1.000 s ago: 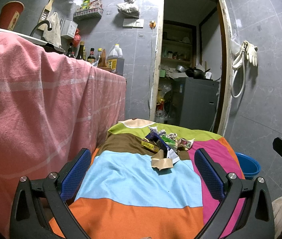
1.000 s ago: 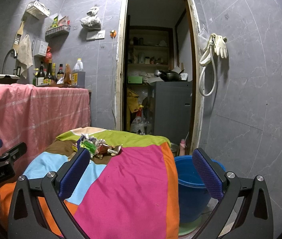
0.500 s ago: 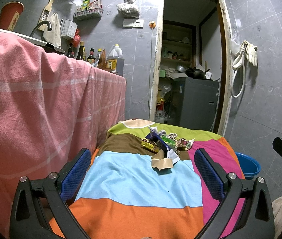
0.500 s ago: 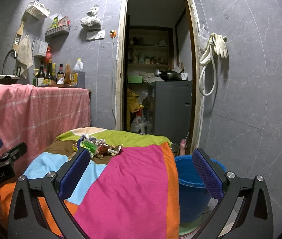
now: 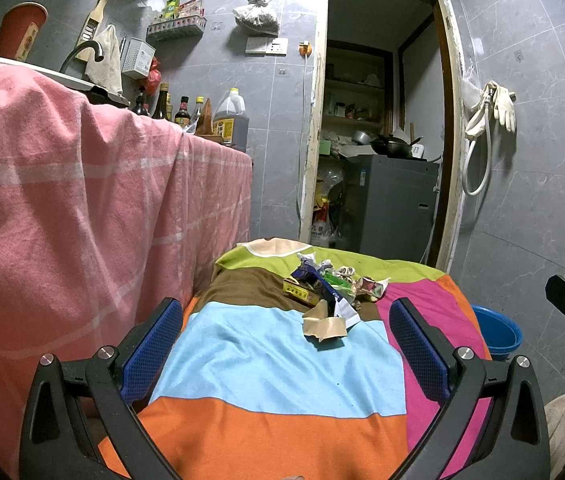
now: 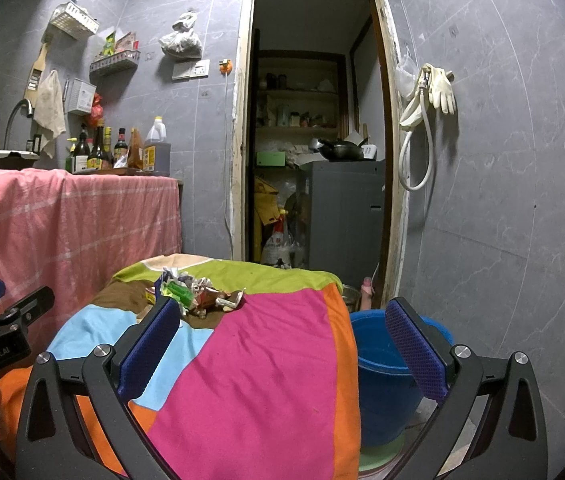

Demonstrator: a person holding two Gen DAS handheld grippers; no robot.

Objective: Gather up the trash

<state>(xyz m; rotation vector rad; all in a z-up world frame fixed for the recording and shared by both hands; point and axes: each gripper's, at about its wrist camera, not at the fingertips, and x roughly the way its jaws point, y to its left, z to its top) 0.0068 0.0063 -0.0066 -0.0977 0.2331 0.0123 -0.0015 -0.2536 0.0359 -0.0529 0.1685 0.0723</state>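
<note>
A small heap of trash [image 5: 328, 286] lies on the far part of a table draped in a colour-block cloth [image 5: 274, 364]: crumpled wrappers, a yellow carton, a blue pack and a torn brown paper piece [image 5: 324, 326]. My left gripper [image 5: 282, 344] is open, well short of the heap, with nothing between its blue pads. The heap [image 6: 198, 294] also shows in the right wrist view, beyond my open, empty right gripper [image 6: 282, 344]. A blue bucket [image 6: 382, 364] stands on the floor at the table's right edge.
A counter under a pink cloth [image 5: 66, 208] rises close on the left, with bottles [image 6: 118, 148] and a sink tap on top. Behind the table an open doorway [image 6: 314, 140] leads to a grey cabinet with a wok. A hose and gloves [image 6: 430, 100] hang on the right wall.
</note>
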